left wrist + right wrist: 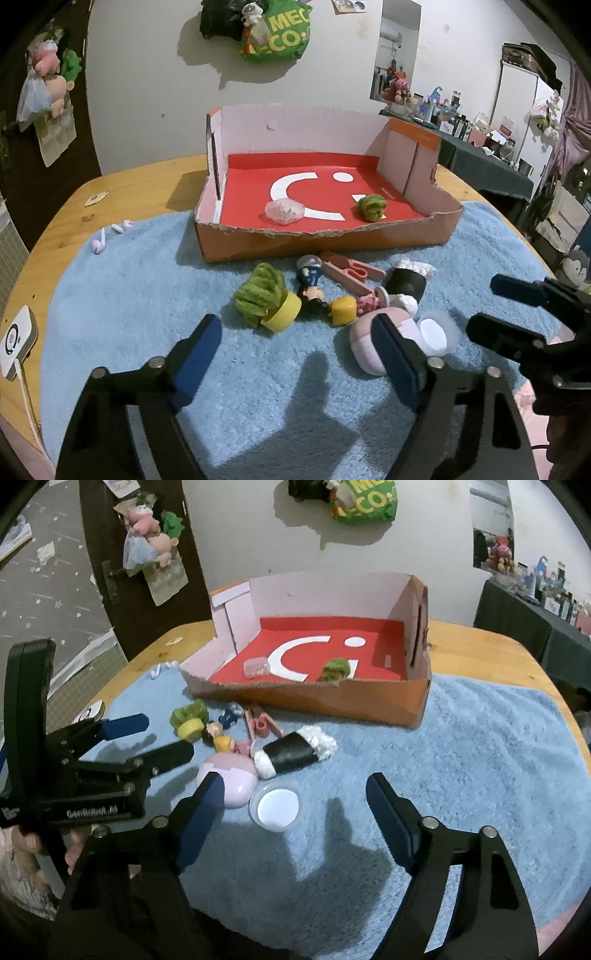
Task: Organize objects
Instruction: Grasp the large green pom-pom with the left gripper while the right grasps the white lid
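Observation:
A torn cardboard box (pixel 258 247) (pixel 332 698) with a red floor holds a clear crystal lump (pixel 284 211) and a green fuzzy ball (pixel 370 206). In front of it, on the blue towel (pixel 147 295), lie a green fuzzy plant in a yellow pot (pixel 262 299), two small figurines (pixel 312 284), a pink clip (pixel 351 271), a black-and-white sushi plush (pixel 295 755), a pink round case (pixel 231 779) and a white lid (pixel 277 806). My left gripper (pixel 295 328) hovers open just short of the pile. My right gripper (pixel 295 781) is open near the lid, gripping nothing.
Two white earbuds (pixel 110 234) lie at the towel's left edge. A white device with a cable (pixel 16 338) sits at the table's left rim. The wooden table (pixel 147 184) meets a wall behind the box. A cluttered dark table (pixel 480 155) stands far right.

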### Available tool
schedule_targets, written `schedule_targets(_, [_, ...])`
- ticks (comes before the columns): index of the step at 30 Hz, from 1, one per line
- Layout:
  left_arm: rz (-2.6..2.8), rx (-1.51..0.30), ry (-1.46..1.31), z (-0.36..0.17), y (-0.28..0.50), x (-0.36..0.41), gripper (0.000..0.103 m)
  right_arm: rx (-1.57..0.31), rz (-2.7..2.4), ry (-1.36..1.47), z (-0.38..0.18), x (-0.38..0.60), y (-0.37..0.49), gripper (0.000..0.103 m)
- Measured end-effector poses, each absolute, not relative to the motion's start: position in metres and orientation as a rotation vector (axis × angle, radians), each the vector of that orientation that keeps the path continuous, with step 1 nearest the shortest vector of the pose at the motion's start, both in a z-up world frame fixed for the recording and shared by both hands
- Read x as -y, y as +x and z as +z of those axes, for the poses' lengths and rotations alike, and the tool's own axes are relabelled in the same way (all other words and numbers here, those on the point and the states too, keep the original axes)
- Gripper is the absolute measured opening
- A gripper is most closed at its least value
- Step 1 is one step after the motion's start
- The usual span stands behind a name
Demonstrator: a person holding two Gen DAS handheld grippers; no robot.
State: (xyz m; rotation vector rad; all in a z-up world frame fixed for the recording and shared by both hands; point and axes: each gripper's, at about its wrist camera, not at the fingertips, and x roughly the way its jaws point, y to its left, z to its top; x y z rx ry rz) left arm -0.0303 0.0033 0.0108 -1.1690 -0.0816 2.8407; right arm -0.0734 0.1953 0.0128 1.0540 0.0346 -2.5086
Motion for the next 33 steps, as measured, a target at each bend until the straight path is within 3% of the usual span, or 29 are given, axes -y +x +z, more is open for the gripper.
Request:
schedule_targets(8, [2.836,0.118,-1.205,0.002,-0.034,0.012,0.066,-0.068,-2.47,1.094,-0.002,-0.185,-0.071,0.052])
schedule_targets(19, [2.829,0.142,-1.252,-0.008,-0.049,0.023,0.064,-0.125,-2.447,1.122,-0.015,-0.173,-0.074,0.046])
schedule_targets(22, [2.822,0.155,-1.251,-0.008,-0.05,0.024,0.055,-0.125,-2.445,1.132,-0.017,-0.173,-0.076,0.043])
schedule_targets(33, [2.825,0.192,-1.198,0.007,-0.05,0.033,0.055,-0.102,-2.441,1.139,-0.019,-0.177,-0.079,0.043])
